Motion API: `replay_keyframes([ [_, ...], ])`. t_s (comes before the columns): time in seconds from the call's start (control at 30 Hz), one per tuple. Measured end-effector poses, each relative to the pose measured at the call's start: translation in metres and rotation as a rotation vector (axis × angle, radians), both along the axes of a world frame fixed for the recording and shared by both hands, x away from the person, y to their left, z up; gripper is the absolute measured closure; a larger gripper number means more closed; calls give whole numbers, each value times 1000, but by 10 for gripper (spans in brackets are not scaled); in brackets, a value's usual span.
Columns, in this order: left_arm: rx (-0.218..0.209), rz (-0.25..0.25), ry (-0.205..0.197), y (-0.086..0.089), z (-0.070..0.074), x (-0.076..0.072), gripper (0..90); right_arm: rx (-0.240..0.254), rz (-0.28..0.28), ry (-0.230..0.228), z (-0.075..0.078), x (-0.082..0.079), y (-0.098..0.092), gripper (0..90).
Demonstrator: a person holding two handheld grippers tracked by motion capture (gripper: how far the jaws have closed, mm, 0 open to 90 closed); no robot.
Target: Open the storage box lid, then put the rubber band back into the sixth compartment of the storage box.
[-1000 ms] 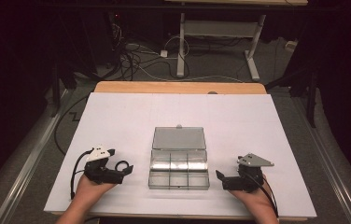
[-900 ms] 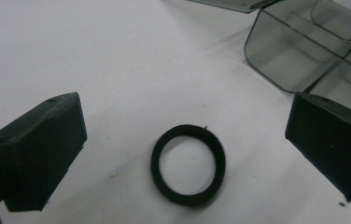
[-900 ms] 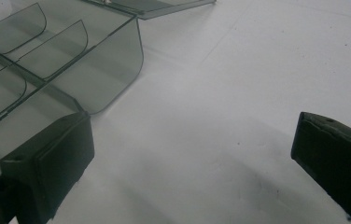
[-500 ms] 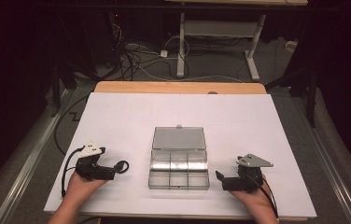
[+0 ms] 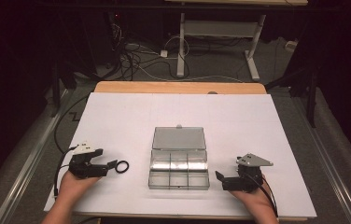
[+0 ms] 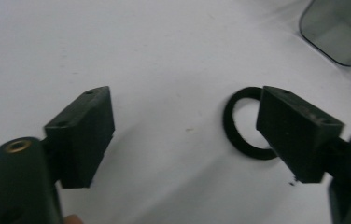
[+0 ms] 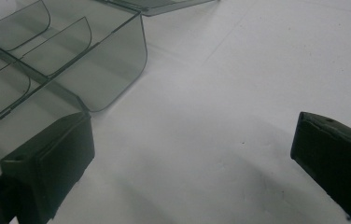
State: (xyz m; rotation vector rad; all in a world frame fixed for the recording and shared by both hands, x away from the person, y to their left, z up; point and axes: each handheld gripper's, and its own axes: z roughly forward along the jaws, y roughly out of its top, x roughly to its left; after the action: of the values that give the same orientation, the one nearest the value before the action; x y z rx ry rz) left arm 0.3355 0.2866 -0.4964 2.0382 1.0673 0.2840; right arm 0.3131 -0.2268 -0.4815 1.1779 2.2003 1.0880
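**Now: left hand-held gripper drawn back from the black ring**

Item 1. Left hand-held gripper (image 5: 110, 166), lower left of the high view. Compared with a second ago it sits farther toward the left edge of the frame, and the ring that lay hidden at its tips then now lies bare on the white surface (image 5: 131, 116) just in front of them. Its jaws have just been closing somewhat, yet in the left gripper view (image 6: 185, 135) they stand well apart with nothing clamped: released. One jaw covers part of the ring from this angle; whether it touches the ring cannot be told.

Item 2. Small black flat ring (image 5: 122, 166), rubber-like and matte, thin-walled with a wide round hole. It lies flat on the surface, left of the box and apart from it; in the left gripper view (image 6: 239, 135) it sits right of centre, partly behind the right-hand jaw.

Item 3. Clear smoky plastic compartment box (image 5: 179, 169), centre of the high view, lid (image 5: 179, 138) folded open and flat behind it. Its compartments look empty.

Item 4. Right hand-held gripper (image 5: 219, 178), lower right of the high view, unchanged in place. In the right gripper view (image 7: 192, 154) its jaws gape over bare surface, beside the box's corner (image 7: 113, 60): released, holding nothing.

Reading: the ring appears set down or not yet taken; a fresh grasp looks needed before it can go into a compartment.
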Motion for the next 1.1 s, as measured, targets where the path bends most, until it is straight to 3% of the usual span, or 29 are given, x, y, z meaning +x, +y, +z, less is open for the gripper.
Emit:
replay_keyframes([
  [0.07, 13, -25, -7, -5, -1, -1, 287, 1, 0, 0, 0, 0, 0, 3],
  [0.27, -14, -65, 5, -10, -1, -1, 511, 0, 1, 0, 0, 0, 0, 5],
  [0.4, -9, -82, 9, -11, -2, -1, 617, -5, 1, 0, 0, 0, 1, 8],
  [0.67, 63, -90, -5, -18, -2, -3, 733, -8, -6, 0, 0, 0, 0, 11],
  [1.1, 98, -70, -28, -21, -3, -5, 809, -29, -1, -7, -1, -1, 2, 13],
])
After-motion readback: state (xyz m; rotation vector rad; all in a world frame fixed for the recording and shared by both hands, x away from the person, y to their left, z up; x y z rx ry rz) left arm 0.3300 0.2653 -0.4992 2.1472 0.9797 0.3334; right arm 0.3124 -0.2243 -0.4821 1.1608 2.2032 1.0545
